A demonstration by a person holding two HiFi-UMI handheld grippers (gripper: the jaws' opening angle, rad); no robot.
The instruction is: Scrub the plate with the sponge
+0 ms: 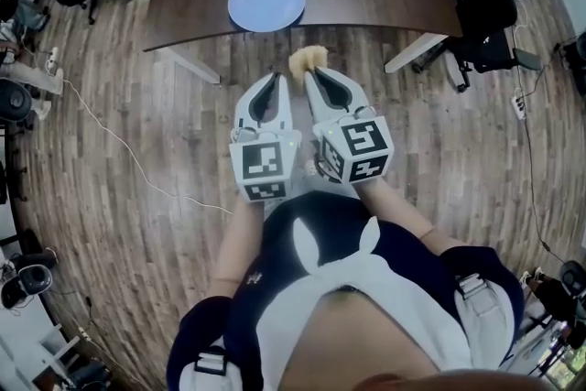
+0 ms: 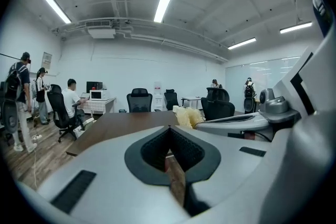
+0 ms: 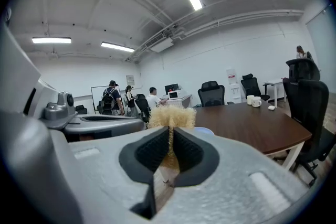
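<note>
Sponge (image 3: 171, 115), yellow and frizzy, pinched in right tool (image 3: 171, 136); left tool (image 2: 169, 132) pressed together.

- The left gripper (image 2: 169, 129) has its jaws closed tip to tip, with nothing between the dark pads.
- Beyond them lies a brown desk (image 2: 113, 128).
- At the right edge the right gripper (image 2: 198, 123) reaches forward. A pale yellow sponge (image 2: 185, 115) sits at its tip, seemingly pinched there, though the angle hides the grip.
- Black office chairs (image 2: 139, 100) stand behind the desk, and people (image 2: 71, 98) sit and stand at far left.
</note>
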